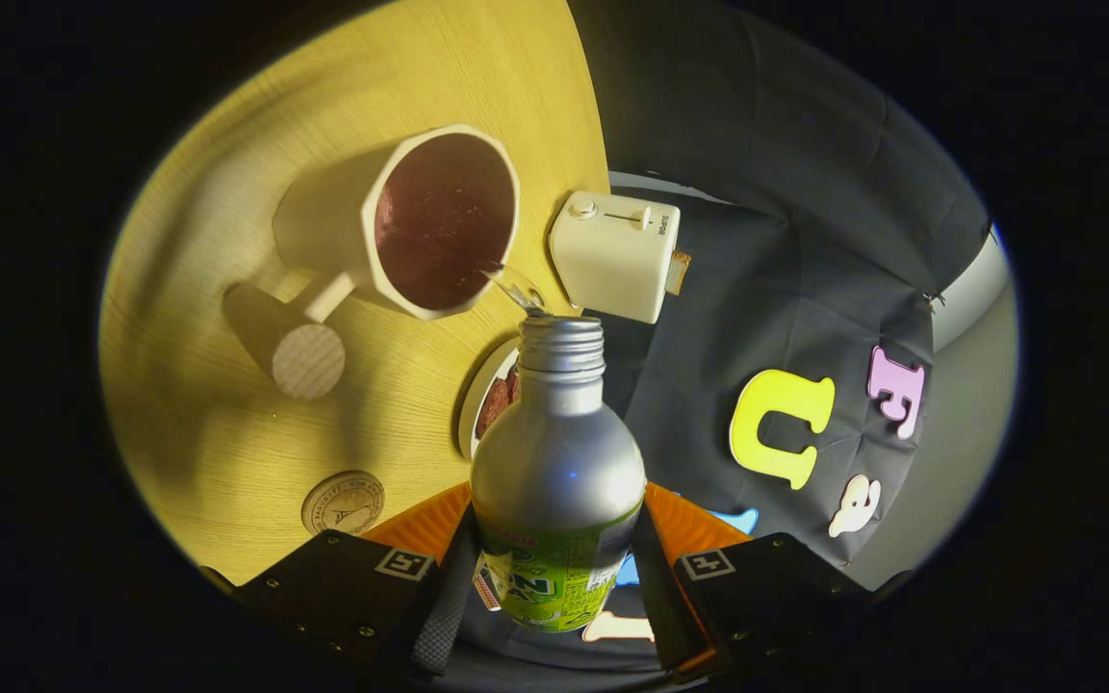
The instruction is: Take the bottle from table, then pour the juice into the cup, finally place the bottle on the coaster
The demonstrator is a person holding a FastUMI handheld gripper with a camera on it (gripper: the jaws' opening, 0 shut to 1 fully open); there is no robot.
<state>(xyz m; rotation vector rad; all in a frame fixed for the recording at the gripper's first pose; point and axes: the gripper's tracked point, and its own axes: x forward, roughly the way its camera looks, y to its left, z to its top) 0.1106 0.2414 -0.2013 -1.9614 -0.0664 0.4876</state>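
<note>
Bottle (557,462) sits clamped between your jaws (554,577), both fingers pressing its labelled body, its long axis running straight ahead and the threaded neck tipped toward the cup (420,226) just beyond. A thin stream leaves the mouth and lands inside the cup's rim, so pouring looks underway. Smooth brushed metal narrows to the neck; the cup is faceted, pale, with a handle. Your coaster (343,502), a flat round wooden disc, lies on the wood-grain worktop (227,423) ahead-left of the fingers, near them.
</note>
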